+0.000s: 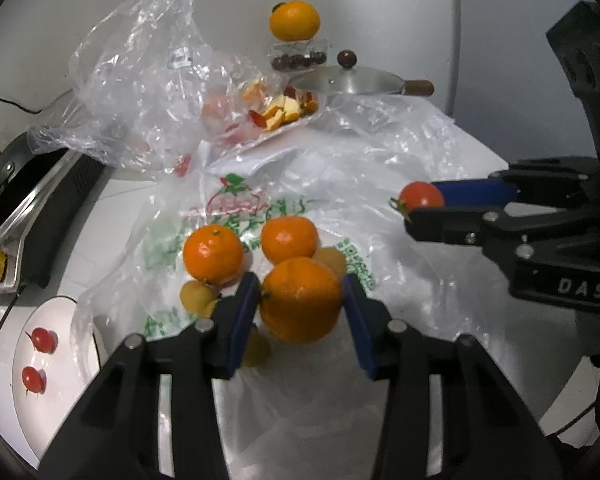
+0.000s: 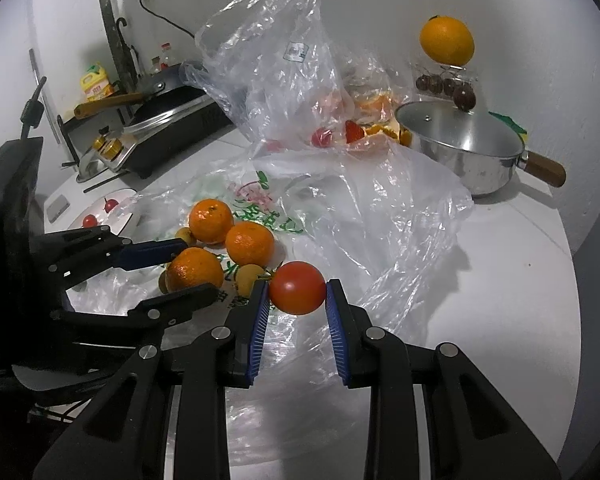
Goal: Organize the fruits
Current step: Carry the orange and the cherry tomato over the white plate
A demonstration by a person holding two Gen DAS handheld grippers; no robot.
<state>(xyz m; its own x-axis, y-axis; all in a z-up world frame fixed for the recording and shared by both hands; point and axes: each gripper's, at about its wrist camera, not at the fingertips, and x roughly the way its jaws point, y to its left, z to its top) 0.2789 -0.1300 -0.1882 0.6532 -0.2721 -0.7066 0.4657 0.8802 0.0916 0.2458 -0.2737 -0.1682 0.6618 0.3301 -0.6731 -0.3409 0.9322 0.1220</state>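
Between blue pads of your left hand-held gripper (image 1: pixel 301 298): mandarin (image 1: pixel 300 300), clamped, just above printed plastic bag (image 1: pixel 236 204) on desk (image 2: pixel 500 264). Two more mandarins (image 1: pixel 213 254) lie just behind on bag, small yellow fruits (image 1: pixel 196 296) beside them. Your right hand-held gripper (image 2: pixel 297 300) grips cherry tomato (image 2: pixel 297 287). White plate (image 1: pixel 64 344) at left carries two cherry tomatoes (image 1: pixel 42 338). Steel pot (image 2: pixel 468 148) stands well beyond.

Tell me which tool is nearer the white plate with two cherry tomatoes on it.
Left. The left tool, closed on a tangerine, sits beside the white plate; the right tool, gripping a tomato, is farther off.
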